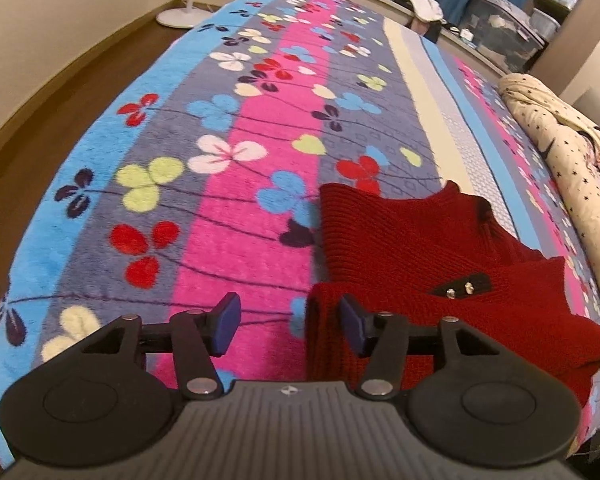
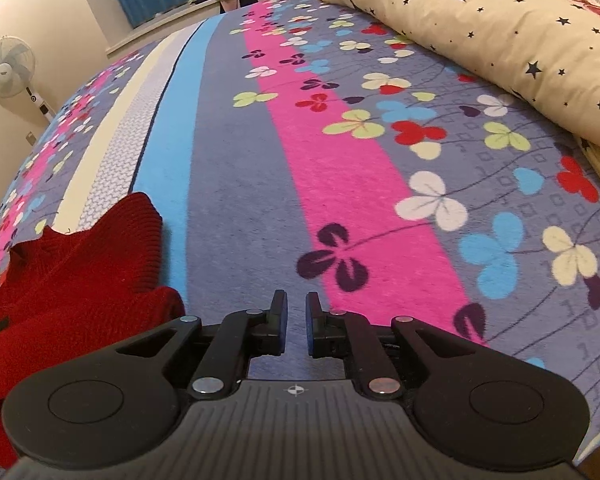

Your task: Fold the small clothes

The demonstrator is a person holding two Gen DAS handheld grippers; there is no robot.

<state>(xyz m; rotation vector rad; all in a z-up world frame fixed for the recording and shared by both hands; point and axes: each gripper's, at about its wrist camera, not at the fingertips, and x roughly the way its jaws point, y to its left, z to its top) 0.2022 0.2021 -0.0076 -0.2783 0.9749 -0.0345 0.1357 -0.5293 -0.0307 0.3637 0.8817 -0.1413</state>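
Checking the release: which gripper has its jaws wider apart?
The left gripper: its jaws stand well apart beside the red sweater, empty. The right gripper shows only a narrow gap.

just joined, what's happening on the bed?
A person with a gripper in each hand is folding a red knit sweater on a flowered blanket. The left gripper is open beside a folded sweater edge, gripping nothing. The right gripper stands slightly open over bare blanket, empty, with the sweater off to its left.

Left gripper (image 1: 288,326) jaws parted; right gripper (image 2: 297,326) jaws slightly apart.
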